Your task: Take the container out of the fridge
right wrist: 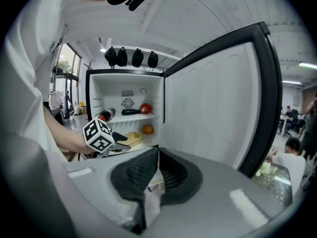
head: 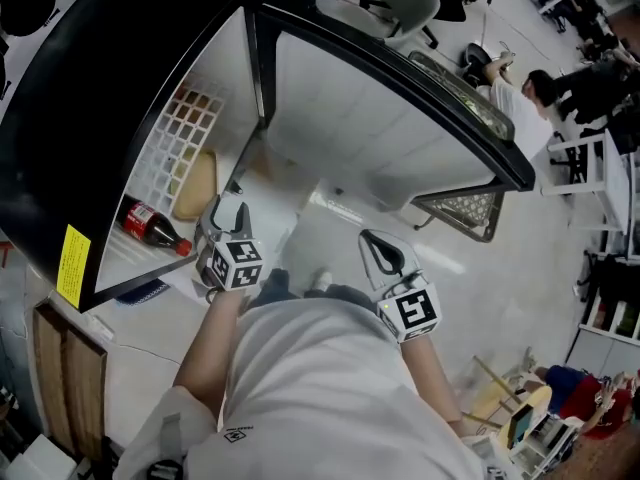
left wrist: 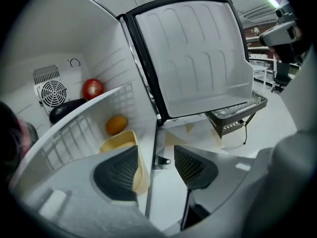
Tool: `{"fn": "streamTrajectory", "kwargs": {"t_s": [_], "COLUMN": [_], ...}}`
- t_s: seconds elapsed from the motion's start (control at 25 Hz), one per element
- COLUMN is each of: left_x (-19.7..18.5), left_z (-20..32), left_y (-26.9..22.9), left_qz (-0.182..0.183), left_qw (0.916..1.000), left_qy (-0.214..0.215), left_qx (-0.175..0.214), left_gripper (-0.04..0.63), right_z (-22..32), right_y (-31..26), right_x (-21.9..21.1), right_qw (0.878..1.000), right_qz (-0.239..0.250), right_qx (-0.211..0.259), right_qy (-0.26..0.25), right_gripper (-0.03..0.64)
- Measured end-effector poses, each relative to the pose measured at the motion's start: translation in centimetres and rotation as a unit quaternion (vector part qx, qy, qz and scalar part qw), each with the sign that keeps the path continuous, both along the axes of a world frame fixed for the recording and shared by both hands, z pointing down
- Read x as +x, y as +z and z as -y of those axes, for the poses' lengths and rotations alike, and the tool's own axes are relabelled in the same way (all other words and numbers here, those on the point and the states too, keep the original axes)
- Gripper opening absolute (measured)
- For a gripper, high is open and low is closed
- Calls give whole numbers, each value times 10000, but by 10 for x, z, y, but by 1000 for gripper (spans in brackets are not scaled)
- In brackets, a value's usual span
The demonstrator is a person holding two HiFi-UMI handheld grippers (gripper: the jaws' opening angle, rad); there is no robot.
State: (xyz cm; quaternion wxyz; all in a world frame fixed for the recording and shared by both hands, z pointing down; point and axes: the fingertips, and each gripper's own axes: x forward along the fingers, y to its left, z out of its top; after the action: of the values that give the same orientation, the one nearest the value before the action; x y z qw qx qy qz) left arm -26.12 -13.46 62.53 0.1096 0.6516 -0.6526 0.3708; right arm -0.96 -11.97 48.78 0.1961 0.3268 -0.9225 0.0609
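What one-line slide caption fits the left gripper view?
Left hand-held gripper, jaws open, poised before the yellow container inside the open fridge.

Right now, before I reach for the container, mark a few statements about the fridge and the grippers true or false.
1. The fridge door stands open. True.
2. The left gripper is shut on the yellow container. False: its jaws stand apart, and the container's rim shows at one jaw, unclamped.
3. The orange sits on the same level as the yellow container. True.
4. The cola bottle stands upright. False: it lies on its side on the upper shelf.
5. The right gripper has its jaws together and holds nothing. True.
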Motion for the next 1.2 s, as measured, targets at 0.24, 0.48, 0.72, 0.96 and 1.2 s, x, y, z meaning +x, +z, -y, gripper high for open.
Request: {"fn": "streamTrajectory", "kwargs": {"t_s": [0.24, 0.48, 0.72, 0.96, 1.2], "left_x": [-19, -31, -37, -37, -28], "left_z": [4, 6, 7, 5, 2], "left_y": [28, 44, 44, 43, 41], "left_qz": [212, 145, 239, 194, 138], "left_qw": [9992, 9978, 9974, 9972, 9976], "left_qy": [-104, -232, -312, -414, -309], "left_qx": [-329, -603, -600, -589, -599], "left_gripper": [242, 216, 86, 52, 29], "right_z": [-2, -4, 0, 2, -2], "right_y": [4, 7, 8, 5, 3], "right_x": [-3, -1, 7, 13, 20], "right_qw": [9999, 9996, 9991, 9989, 9989], "right_qz": [-86, -215, -299, -283, -227], "right_qx": [-49, -75, -83, -25, -12], "right_qy": [103, 156, 300, 386, 410], "right_gripper": [11, 11, 11, 11, 11]}}
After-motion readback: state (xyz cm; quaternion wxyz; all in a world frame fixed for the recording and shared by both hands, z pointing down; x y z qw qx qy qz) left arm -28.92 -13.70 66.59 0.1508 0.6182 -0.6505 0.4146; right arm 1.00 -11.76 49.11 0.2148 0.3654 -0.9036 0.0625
